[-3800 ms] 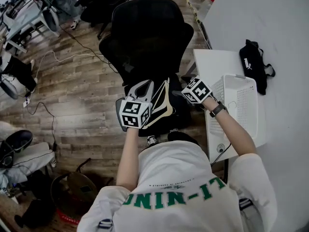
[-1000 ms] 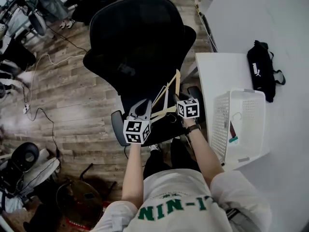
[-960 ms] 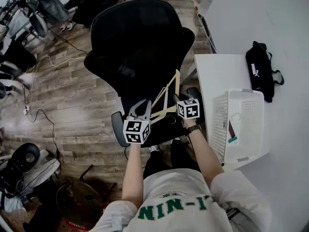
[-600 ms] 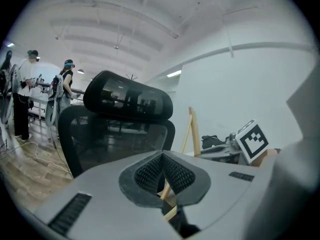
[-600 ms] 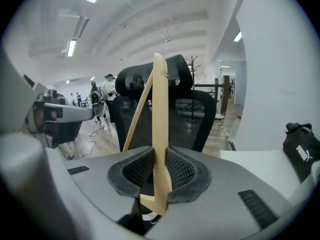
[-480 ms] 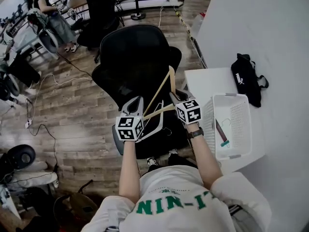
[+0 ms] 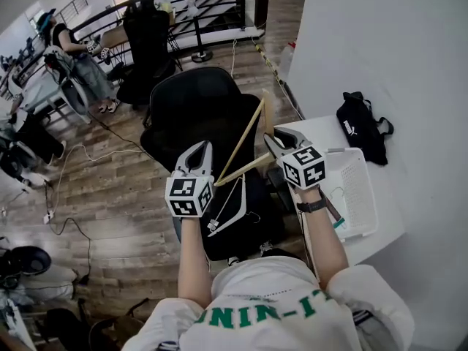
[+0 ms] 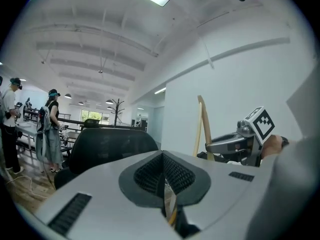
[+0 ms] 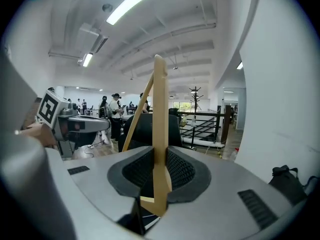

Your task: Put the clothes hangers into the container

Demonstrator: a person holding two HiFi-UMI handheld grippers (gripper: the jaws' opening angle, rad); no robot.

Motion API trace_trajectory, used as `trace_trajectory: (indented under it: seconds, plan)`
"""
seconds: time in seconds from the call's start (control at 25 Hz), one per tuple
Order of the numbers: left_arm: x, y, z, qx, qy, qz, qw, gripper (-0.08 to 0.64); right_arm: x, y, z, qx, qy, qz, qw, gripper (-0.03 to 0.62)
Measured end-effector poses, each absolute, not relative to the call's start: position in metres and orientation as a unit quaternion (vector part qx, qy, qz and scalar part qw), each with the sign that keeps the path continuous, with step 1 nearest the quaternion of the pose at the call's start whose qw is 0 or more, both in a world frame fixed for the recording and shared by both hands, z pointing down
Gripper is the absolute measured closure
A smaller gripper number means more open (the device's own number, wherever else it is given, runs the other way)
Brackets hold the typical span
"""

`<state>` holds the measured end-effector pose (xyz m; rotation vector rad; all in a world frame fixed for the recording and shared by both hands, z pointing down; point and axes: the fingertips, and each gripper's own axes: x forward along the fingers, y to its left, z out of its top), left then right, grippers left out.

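Right gripper (image 9: 160, 158) jaws clamped on wooden hanger (image 9: 160, 109) bar, hanger upright between pads. Left gripper (image 8: 164, 170) jaws pinched on hanger's other end. Hanger in air over chair (image 7: 197, 108), left of basket (image 7: 358, 190) on bench (image 7: 327, 129).

Container (image 7: 358, 189) is sitting on the small table (image 7: 386, 210) at the frame's right, bag (image 7: 360, 126) lying right above it, office chair (image 7: 197, 108) standing left of both.

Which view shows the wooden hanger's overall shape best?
The head view: most of the wooden hanger shows, between the left tool and right tool. The right gripper view shows one bar clamped close up; the left gripper view, a far bar.
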<state>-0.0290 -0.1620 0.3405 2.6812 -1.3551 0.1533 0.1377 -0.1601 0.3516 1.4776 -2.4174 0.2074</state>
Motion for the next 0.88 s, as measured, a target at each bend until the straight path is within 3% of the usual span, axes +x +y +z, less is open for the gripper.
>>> trace_trajectory:
  seconds: [0.4,0.88]
  plan:
    - [0.083,-0.147,0.308,0.939,-0.34,0.028,0.047,0.546,0.248,-0.108,0.286,0.586,-0.8,0.062,0.117,0.5]
    - [0.253,-0.091,0.316,0.984,-0.169,0.036,0.044,0.547,0.411,-0.008,0.28,0.707,-0.688,0.072,0.147,0.5]
